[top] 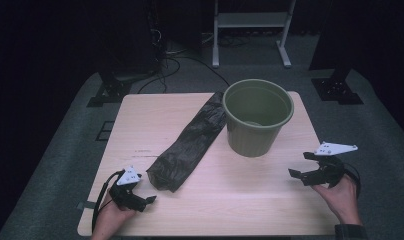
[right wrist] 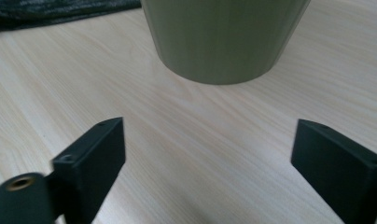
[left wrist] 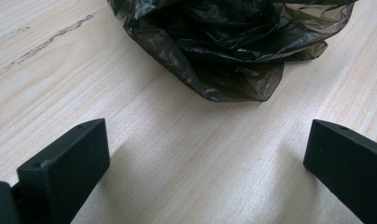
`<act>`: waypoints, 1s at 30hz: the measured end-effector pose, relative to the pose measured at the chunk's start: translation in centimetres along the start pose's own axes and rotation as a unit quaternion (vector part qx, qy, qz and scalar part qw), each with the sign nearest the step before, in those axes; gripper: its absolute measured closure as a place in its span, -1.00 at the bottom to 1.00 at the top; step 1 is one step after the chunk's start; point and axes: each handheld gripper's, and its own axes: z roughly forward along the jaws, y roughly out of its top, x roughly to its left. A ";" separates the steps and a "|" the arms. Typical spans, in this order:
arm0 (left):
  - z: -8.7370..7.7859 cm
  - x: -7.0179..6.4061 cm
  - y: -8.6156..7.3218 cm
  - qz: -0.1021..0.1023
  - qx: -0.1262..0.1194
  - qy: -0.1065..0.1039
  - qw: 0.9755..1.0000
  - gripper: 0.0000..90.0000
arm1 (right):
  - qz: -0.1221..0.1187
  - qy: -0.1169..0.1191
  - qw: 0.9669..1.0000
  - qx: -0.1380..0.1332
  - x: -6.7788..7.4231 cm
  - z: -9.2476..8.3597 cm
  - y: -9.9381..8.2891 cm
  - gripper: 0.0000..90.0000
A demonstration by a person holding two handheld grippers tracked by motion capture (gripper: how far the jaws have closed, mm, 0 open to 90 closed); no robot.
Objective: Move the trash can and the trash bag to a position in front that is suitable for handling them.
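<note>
Worktop [top: 250, 200] of pale wood carries a green bucket [top: 257, 117], standing upright toward its far right. Just left of the bucket, touching its wall, a crumpled black plastic bag [top: 187, 147] stretches diagonally toward the near left. Beyond the bag's near end, the left gripper [top: 149, 199] points at it, fingers [left wrist: 67, 158] spread wide with nothing between them. Near right of the bucket, the right gripper [top: 301, 166] faces it, its fingers [right wrist: 95, 154] apart and empty.
</note>
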 end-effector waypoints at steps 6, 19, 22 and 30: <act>0.0 0.0 0.0 0.000 0.000 0.000 1.000 -1.00 | 0.004 0.001 1.000 -0.004 -0.1 -0.4 0.8 -0.71; 0.0 0.0 0.0 0.000 -0.001 0.000 1.000 -1.00 | 0.004 -0.001 1.000 -0.017 -0.3 -1.4 3.4 -0.70; 0.0 0.0 0.0 0.000 -0.001 0.000 1.000 -1.00 | 0.004 0.003 1.000 -0.023 -0.4 -1.7 4.0 -0.67; 0.0 0.0 0.0 0.000 0.000 0.000 1.000 -1.00 | 0.007 0.008 1.000 -0.026 -0.5 -2.0 5.7 -0.60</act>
